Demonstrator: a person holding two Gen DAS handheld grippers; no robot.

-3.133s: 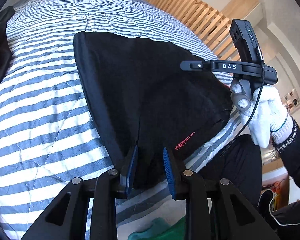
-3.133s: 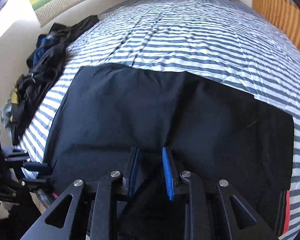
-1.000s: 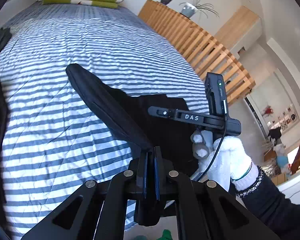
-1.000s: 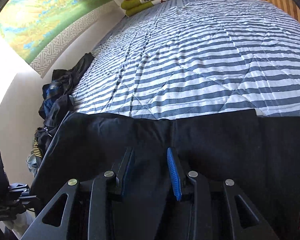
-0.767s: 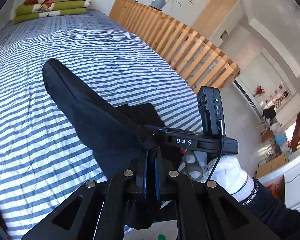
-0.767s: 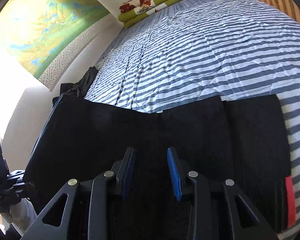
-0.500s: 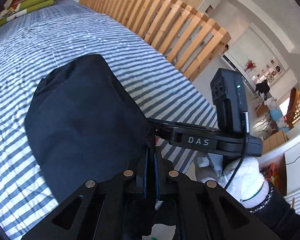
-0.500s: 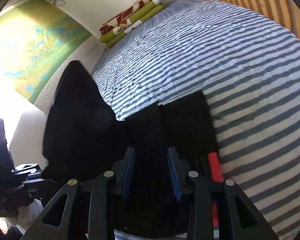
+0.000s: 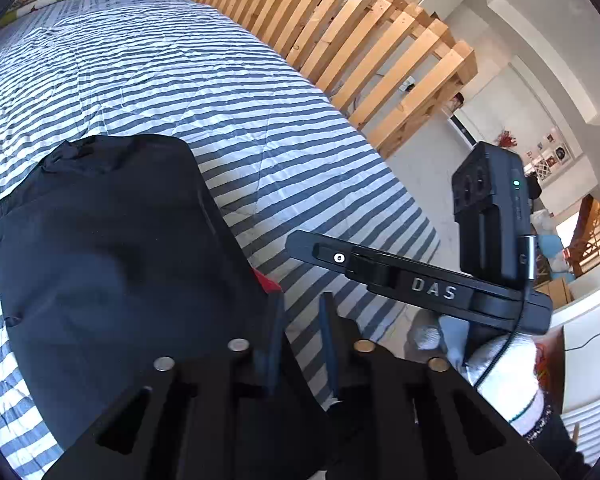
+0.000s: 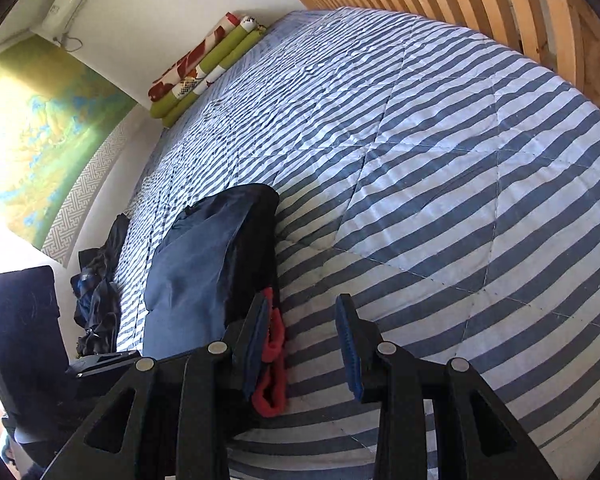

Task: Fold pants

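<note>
The black pants [image 9: 112, 264] lie folded in a thick stack on the striped bed [image 9: 228, 92], with a red trim [image 9: 266, 282] poking out at the near edge. My left gripper [image 9: 302, 340] is open just right of that edge, and striped cover shows between its fingers. In the right wrist view the pants [image 10: 208, 272] lie to the left, their red trim [image 10: 272, 360] beside the left finger [image 10: 256, 340]. My right gripper [image 10: 302, 344] is open over bare bedcover, holding nothing. A white-gloved hand [image 9: 504, 376] holds the right tool's black body [image 9: 432, 288].
A wooden slatted rail [image 9: 364, 36] runs along the bed's far side. Folded green and red bedding [image 10: 204, 72] lies at the head. A heap of dark clothes [image 10: 100, 280] lies at the left edge by the wall. Wide striped cover [image 10: 440, 184] stretches right of the pants.
My left gripper, shut on a raised fold of the pants, carried it over onto the stack and has opened and let go. The right gripper stayed open.
</note>
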